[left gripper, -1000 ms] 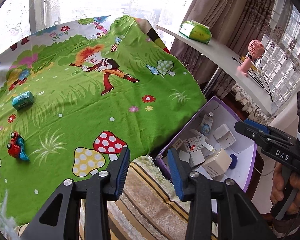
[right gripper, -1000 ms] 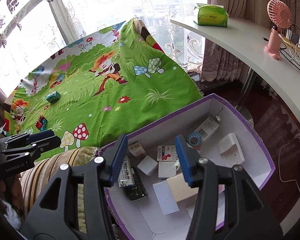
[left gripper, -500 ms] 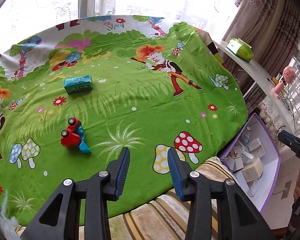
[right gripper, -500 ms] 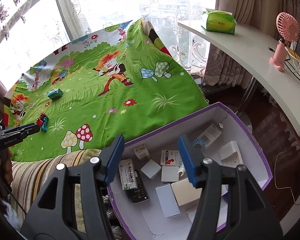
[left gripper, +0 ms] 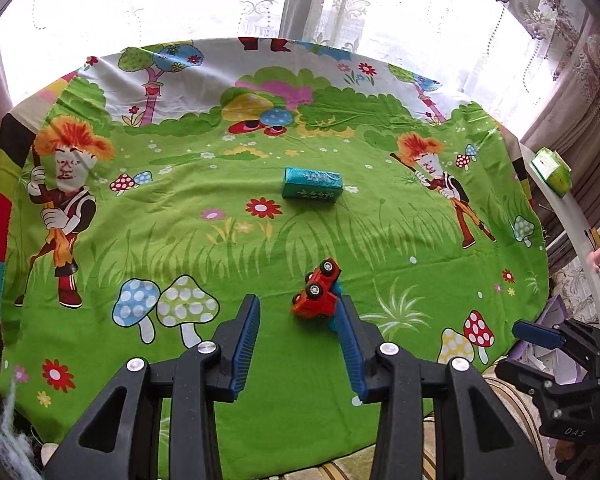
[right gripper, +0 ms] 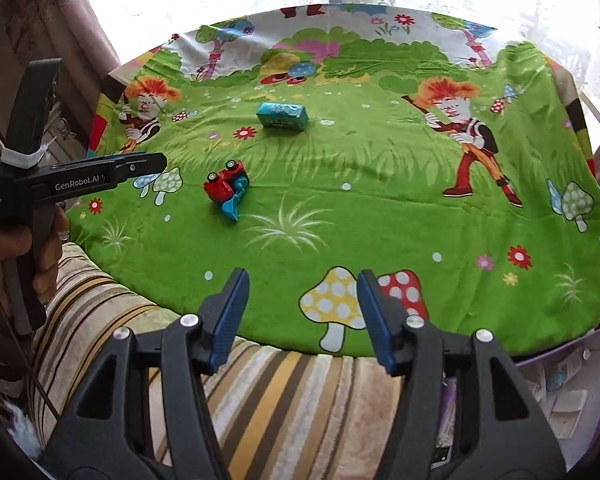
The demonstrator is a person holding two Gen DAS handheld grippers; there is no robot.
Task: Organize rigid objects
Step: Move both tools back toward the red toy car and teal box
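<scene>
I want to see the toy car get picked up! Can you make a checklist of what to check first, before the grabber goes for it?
1. Toy car free to grab, nothing on it: ok, though it lies tipped on its side.
2. Left gripper empty, with a gap between its fingers: ok.
3. Left gripper lined up: not ok; car sits ahead, near one finger.
4. Right gripper out of the way, over the cloth's near edge: ok.
5. Teal box clear of the car: ok, it lies apart, farther back.
6. Purple bin has room: cannot tell, only a corner shows.
</scene>
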